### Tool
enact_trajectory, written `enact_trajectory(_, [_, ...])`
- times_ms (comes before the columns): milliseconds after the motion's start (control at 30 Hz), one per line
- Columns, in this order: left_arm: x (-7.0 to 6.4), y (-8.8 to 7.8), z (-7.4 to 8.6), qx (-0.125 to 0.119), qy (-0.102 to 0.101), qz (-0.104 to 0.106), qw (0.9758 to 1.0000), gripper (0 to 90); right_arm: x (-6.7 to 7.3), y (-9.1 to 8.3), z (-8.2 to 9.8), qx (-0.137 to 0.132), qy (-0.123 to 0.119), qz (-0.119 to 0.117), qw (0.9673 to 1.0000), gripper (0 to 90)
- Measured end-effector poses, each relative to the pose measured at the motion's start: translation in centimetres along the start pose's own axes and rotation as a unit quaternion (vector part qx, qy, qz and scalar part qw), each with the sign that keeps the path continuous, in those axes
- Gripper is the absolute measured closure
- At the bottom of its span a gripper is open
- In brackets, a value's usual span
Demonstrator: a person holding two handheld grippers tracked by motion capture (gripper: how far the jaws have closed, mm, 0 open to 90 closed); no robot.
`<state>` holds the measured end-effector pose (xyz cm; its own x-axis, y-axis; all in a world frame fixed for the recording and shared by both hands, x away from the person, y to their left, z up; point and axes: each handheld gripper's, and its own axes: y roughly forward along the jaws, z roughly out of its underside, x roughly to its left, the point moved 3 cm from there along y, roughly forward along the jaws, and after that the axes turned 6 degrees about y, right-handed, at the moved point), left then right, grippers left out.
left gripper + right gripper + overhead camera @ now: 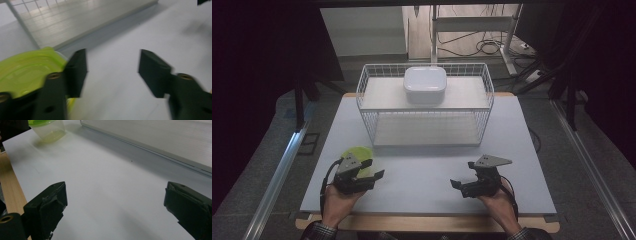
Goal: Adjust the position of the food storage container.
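My left gripper [373, 169] sits low on the bench [427, 175], jaws parted with nothing between them, and the green-lidded cup [27, 70] lies just outside its left jaw, not in the gap. That is my worry: if I clench here I think I'd catch air or nudge the cup over. My right gripper [463, 175] hangs released, well clear of the cup. Beyond the cup stands the wire basket [424, 107], a white box [425, 84] on its upper shelf.
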<state>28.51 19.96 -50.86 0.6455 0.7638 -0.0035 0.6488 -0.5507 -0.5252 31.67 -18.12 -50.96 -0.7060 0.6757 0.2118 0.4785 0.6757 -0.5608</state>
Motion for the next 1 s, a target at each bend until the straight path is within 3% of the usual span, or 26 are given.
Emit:
enact_trajectory(133, [1.4, -0.7, 0.4, -0.003, -0.023, -0.009, 0.9997, 75.8, 0.0, 0.2, 0.1, 0.004, -0.002, -0.001, 1.0, 5.5])
enact_trajectory(233, [2.5, -1.5, 0.5, -0.009, -0.036, -0.034, 0.9987, 89.6, 0.0, 0.3, 0.1, 0.005, -0.004, 0.0, 1.0, 5.7])
enact_trajectory(433, [5.4, -3.1, 1.5, -0.018, -0.062, -0.088, 0.994, 90.0, 0.1, 0.4, 0.2, 0.012, -0.008, 0.0, 0.9999, 6.3])
enact_trajectory(533, [7.1, -3.5, 2.4, -0.007, -0.074, -0.121, 0.9898, 90.0, 0.2, 0.5, 0.3, 0.015, -0.008, -0.001, 0.9999, 6.5])
enact_trajectory(667, [9.0, -3.9, 3.5, 0.003, -0.102, -0.148, 0.9838, 90.0, 0.2, 0.7, 0.3, 0.019, -0.009, -0.001, 0.9998, 6.7])
enact_trajectory(833, [10.2, -3.5, 4.5, 0.021, -0.123, -0.161, 0.9791, 90.0, 0.2, 0.9, 0.4, 0.026, -0.01, -0.003, 0.9996, 7.4])
enact_trajectory(1000, [10.4, -2.5, 4.8, 0.046, -0.125, -0.16, 0.978, 90.0, 0.3, 1.0, 0.5, 0.032, -0.012, -0.002, 0.9994, 7.6])
